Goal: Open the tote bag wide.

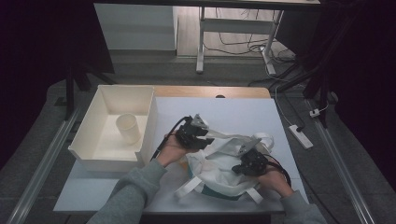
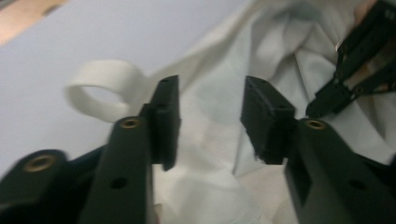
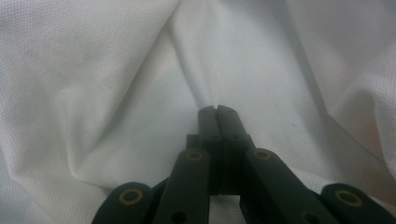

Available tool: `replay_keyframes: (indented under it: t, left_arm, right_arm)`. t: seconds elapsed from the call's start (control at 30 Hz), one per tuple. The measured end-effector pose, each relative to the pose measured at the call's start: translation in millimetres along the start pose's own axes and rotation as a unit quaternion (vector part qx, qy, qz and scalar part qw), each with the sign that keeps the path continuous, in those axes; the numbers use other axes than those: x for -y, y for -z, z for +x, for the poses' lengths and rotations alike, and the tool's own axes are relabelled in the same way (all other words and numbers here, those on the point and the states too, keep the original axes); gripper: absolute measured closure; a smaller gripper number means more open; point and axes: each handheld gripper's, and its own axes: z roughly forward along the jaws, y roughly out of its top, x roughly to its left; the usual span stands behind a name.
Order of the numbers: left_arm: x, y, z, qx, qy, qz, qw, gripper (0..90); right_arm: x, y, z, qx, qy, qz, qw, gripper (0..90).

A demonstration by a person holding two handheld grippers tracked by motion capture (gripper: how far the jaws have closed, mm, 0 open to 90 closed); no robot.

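Note:
A crumpled white cloth bag [image 1: 219, 170] with strap handles lies on the white table top, near its front edge. My left gripper [image 1: 207, 135] hovers over the bag's left side. In the left gripper view the left gripper [image 2: 210, 93] is open, with bag cloth [image 2: 210, 121] below the gap and nothing pressed between the pads. A handle loop [image 2: 100, 88] lies to its left. My right gripper [image 1: 239, 169] rests on the bag's right part. In the right gripper view the right gripper [image 3: 216, 109] is shut, and a fold of the bag [image 3: 116, 70] runs up from its tips.
A white open bin [image 1: 93, 154] stands at the table's left with a pale cup [image 1: 127, 127] upright inside. Bare table top [image 1: 233, 109] lies behind the bag. A power strip [image 1: 301, 136] and cables lie on the floor to the right.

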Motion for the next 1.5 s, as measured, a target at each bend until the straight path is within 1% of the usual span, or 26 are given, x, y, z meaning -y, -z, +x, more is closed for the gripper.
replay_keyframes:
  t: [0.03,0.1,0.17,0.27,0.4,0.5,0.57,0.63,0.7,0.83,0.87,0.9,0.93,0.97,1.0,1.07,1.13,1.17,1.23,1.3,1.37,1.43,1.5]
  left_arm:
    - [-0.4,-6.2,-2.9,0.002,-0.006,0.010,0.9999,51.9]
    - [-0.8,-17.5,-7.3,0.000,-0.016,0.027,0.9995,49.3]
    - [-0.6,-26.4,-9.8,0.004,-0.021,0.039,0.9990,48.6]
    - [0.3,-37.0,-11.1,0.003,-0.026,0.051,0.9984,47.3]
    - [2.2,-46.8,-10.7,-0.001,-0.031,0.065,0.9974,44.4]
    - [4.2,-53.3,-10.9,-0.014,-0.038,0.078,0.9961,41.5]
    - [5.5,-57.1,-9.7,-0.016,-0.038,0.085,0.9955,40.5]
    - [6.3,-60.1,-8.5,-0.016,-0.037,0.088,0.9953,40.8]
    - [7.0,-63.0,-8.1,-0.022,-0.040,0.093,0.9946,42.2]
    - [8.6,-67.3,-7.5,-0.040,-0.044,0.100,0.9932,52.0]
    - [9.2,-67.7,-7.0,-0.048,-0.044,0.098,0.9930,57.3]
    - [9.4,-67.0,-5.1,-0.043,-0.040,0.096,0.9936,64.7]
    - [9.7,-66.2,-2.8,-0.033,-0.033,0.093,0.9945,73.1]
    - [10.0,-65.6,-1.2,-0.030,-0.028,0.090,0.9951,81.6]
    - [10.1,-64.9,0.3,-0.029,-0.028,0.086,0.9955,85.6]
    - [8.8,-61.2,3.9,-0.033,-0.022,0.075,0.9964,87.4]
    - [6.3,-55.4,7.8,-0.043,-0.014,0.063,0.9970,87.8]
    - [4.7,-52.4,10.2,-0.048,-0.011,0.058,0.9971,87.9]
    - [2.4,-47.1,14.8,-0.057,-0.003,0.047,0.9973,88.0]
    - [1.5,-43.4,20.1,-0.061,0.006,0.038,0.9974,88.1]
    - [2.0,-41.8,25.2,-0.059,0.015,0.034,0.9976,88.1]
    - [2.5,-41.6,28.7,-0.056,0.025,0.026,0.9978,88.1]
    - [1.4,-42.0,29.8,-0.054,0.027,0.028,0.9978,88.1]
  right_arm:
    - [0.0,0.0,0.0,0.000,0.000,0.000,1.0000,89.9]
    - [0.1,-0.3,0.0,0.001,0.000,-0.001,1.0000,89.9]
    - [0.2,-0.3,-0.1,0.001,-0.001,-0.001,1.0000,89.8]
    - [0.3,-0.5,-0.3,0.000,-0.001,-0.002,1.0000,89.8]
    - [0.5,-0.6,-0.3,0.000,-0.002,-0.002,1.0000,89.8]
    - [0.3,-0.6,0.0,0.001,-0.001,-0.001,1.0000,89.9]
    - [0.3,-0.7,-0.1,0.001,-0.001,-0.002,1.0000,89.8]
    - [0.2,-0.7,0.0,0.001,-0.001,-0.002,1.0000,89.8]
    - [0.1,-0.7,0.1,0.002,0.000,-0.001,1.0000,89.8]
    - [0.0,-0.5,0.4,0.002,0.000,-0.001,1.0000,89.8]
    - [-0.1,-0.6,0.5,0.004,0.002,-0.001,1.0000,89.8]
    - [-0.2,-0.6,0.6,0.004,0.002,-0.001,1.0000,89.8]
    - [-0.4,-0.3,1.0,0.005,0.004,-0.001,1.0000,89.8]
    - [-0.8,0.2,2.1,0.008,0.008,0.000,0.9999,89.8]
    - [-1.5,0.9,3.7,0.013,0.013,0.001,0.9998,89.8]
    - [-3.7,3.8,8.0,0.027,0.025,0.001,0.9993,89.9]
    - [-5.8,8.4,15.4,0.041,0.038,-0.003,0.9984,89.9]
    - [-6.7,10.6,19.7,0.041,0.043,-0.006,0.9982,89.9]
    - [-8.1,14.2,29.3,0.040,0.059,-0.013,0.9974,90.0]
    - [-9.1,18.1,39.2,0.041,0.076,-0.015,0.9962,90.0]
    - [-8.6,22.7,46.9,0.035,0.087,-0.013,0.9955,90.0]
    - [-5.8,25.2,50.6,0.027,0.090,-0.017,0.9954,90.0]
    - [-2.2,23.4,50.1,0.017,0.094,-0.009,0.9954,90.0]
